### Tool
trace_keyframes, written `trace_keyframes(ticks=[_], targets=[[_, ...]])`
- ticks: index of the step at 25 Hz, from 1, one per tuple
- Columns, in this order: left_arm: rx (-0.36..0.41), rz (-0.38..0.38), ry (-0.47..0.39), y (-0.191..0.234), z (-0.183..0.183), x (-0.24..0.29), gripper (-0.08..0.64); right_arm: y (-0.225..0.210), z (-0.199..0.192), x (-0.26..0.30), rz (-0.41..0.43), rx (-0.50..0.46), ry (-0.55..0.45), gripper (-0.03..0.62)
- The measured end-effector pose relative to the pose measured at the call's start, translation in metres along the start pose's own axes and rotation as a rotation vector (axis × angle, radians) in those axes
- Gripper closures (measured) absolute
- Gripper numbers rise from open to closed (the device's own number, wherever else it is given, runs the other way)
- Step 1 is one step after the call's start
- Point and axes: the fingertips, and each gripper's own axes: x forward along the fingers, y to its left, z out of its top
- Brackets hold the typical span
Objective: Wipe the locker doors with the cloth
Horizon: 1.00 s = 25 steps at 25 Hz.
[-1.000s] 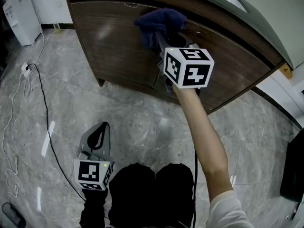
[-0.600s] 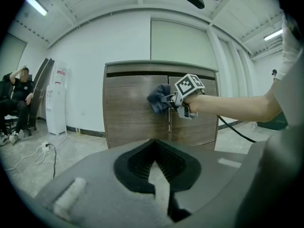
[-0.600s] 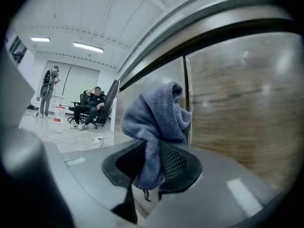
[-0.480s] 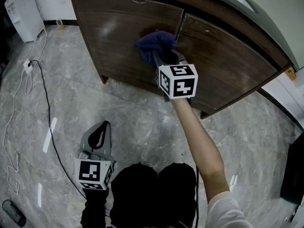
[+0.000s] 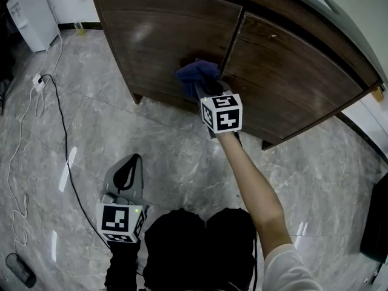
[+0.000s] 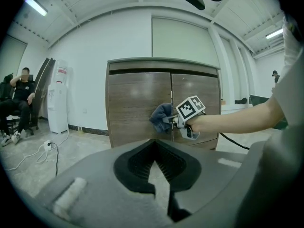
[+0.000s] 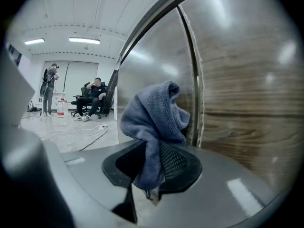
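Note:
A dark blue cloth (image 5: 197, 73) is bunched against the lower part of the left brown locker door (image 5: 163, 35), right beside the seam with the right door (image 5: 285, 71). My right gripper (image 5: 205, 90) is shut on the cloth, which hangs between its jaws (image 7: 152, 160) and hides the fingertips. The left gripper view shows the cloth (image 6: 161, 117) pressed to the doors from farther back. My left gripper (image 5: 132, 161) hovers low over the floor near the person's knees, well away from the locker, jaws closed with nothing between them.
A white appliance (image 5: 27, 11) stands at the far left, with a power strip (image 5: 39, 80) and a black cable (image 5: 54, 120) trailing over the grey marble floor. A dark object (image 5: 376, 217) sits at the right edge. A person (image 6: 19, 99) sits far off.
The right gripper has slid the cloth down the left door, from near its top to its lower part by the seam. The left gripper has stayed put.

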Motion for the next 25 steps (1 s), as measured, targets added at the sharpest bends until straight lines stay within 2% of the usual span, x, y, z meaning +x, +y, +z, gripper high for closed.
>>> trace_keyframes(ticks=[14,25], targets=[[-0.005,0.015,0.030,0.009,-0.010,0.008,0.560,0.014,-0.082,0.037,0.043,0.004,0.140,0.502],[-0.022,0.036,0.037,0.015,-0.014,0.010,0.560,0.023,-0.112,0.054,0.054,-0.006,0.221,0.502]])
